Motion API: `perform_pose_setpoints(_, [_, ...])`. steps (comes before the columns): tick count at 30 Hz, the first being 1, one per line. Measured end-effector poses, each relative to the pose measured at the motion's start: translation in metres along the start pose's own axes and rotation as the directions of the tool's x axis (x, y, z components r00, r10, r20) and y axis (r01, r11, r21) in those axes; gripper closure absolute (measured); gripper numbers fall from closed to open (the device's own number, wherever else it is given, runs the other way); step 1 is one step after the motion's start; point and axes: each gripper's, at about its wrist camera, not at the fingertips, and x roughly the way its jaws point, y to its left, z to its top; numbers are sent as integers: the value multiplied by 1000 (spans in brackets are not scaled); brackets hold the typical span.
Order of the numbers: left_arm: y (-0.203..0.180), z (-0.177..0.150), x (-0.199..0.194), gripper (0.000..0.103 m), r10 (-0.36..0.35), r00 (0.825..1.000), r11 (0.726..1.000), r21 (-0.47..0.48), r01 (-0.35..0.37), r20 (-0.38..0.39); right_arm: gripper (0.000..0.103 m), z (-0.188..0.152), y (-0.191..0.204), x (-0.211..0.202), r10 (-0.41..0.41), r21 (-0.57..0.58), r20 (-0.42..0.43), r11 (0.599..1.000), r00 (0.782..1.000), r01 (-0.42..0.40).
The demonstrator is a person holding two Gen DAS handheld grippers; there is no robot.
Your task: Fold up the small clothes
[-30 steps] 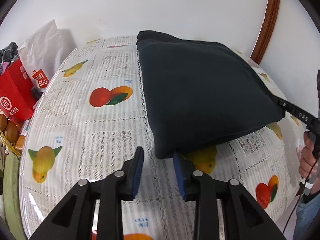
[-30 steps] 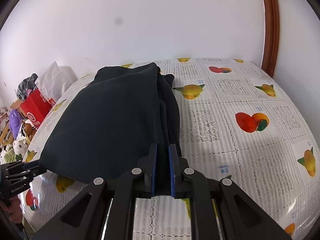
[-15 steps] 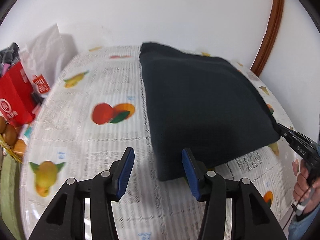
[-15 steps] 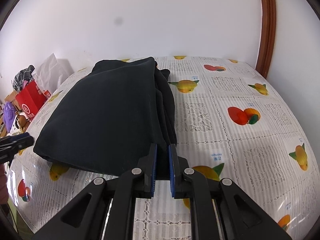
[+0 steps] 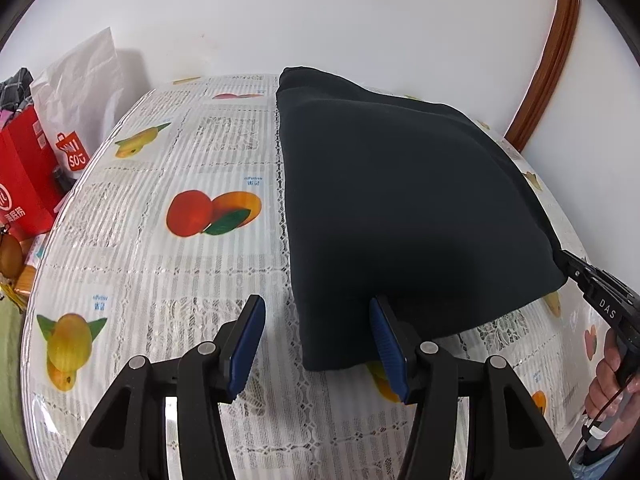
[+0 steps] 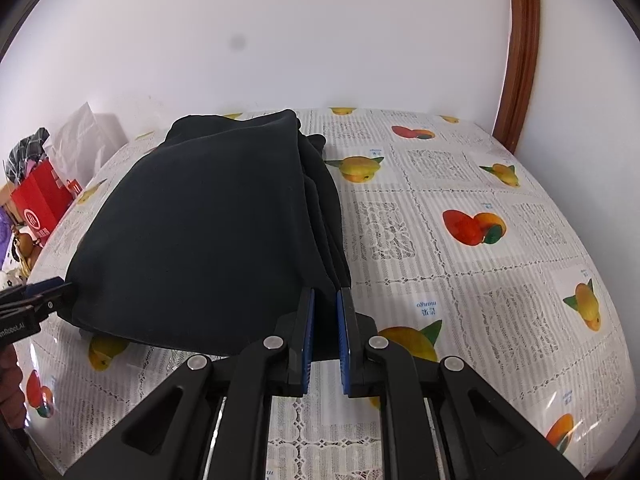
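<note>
Left gripper (image 5: 316,336): fingers spread wide, wider than one second ago, now straddling the near left corner of the folded black fabric garment (image 5: 400,208); the right blue pad (image 5: 386,344) lies against the cloth edge, the left pad is clear of it. Earlier this gripper sat just short of that corner.

Right gripper (image 6: 325,332): fingers pressed together, pinching the garment's near right corner, unchanged from the earlier frames. The held edge is lifted off the fruit-print plastic tabletop (image 6: 480,272); the far end rests on the cloth-covered surface near the white wall (image 6: 320,40).

Beyond the tabletop's left edge: a red paper shopping bag (image 5: 20,184) and a white paper bag (image 5: 80,92), both upright; contents not visible.
</note>
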Motion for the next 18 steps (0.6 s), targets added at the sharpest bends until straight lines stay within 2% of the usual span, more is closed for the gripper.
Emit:
perform_pose_setpoints(10, [-10,-10,-17,51,30,1000,999,20,-30,-10,90,-6,-10,-15,-21,43,-25,999,999,22])
perform_pose_setpoints(13, [-16,-11,-33,47,25,1000,999,20,-25,13,89,-6,-11,-31,-35,56,-13,998,999,36])
perform_pose_setpoints(16, [-22,-10,-53,38,35,998,999,23,-36,61,79,-5,-11,-51,-39,64,-8,997,999,40])
perform_pose_setpoints(18, [-28,-10,-70,33,27,996,999,31,-30,90,66,-4,-10,-66,-47,56,14,997,999,46])
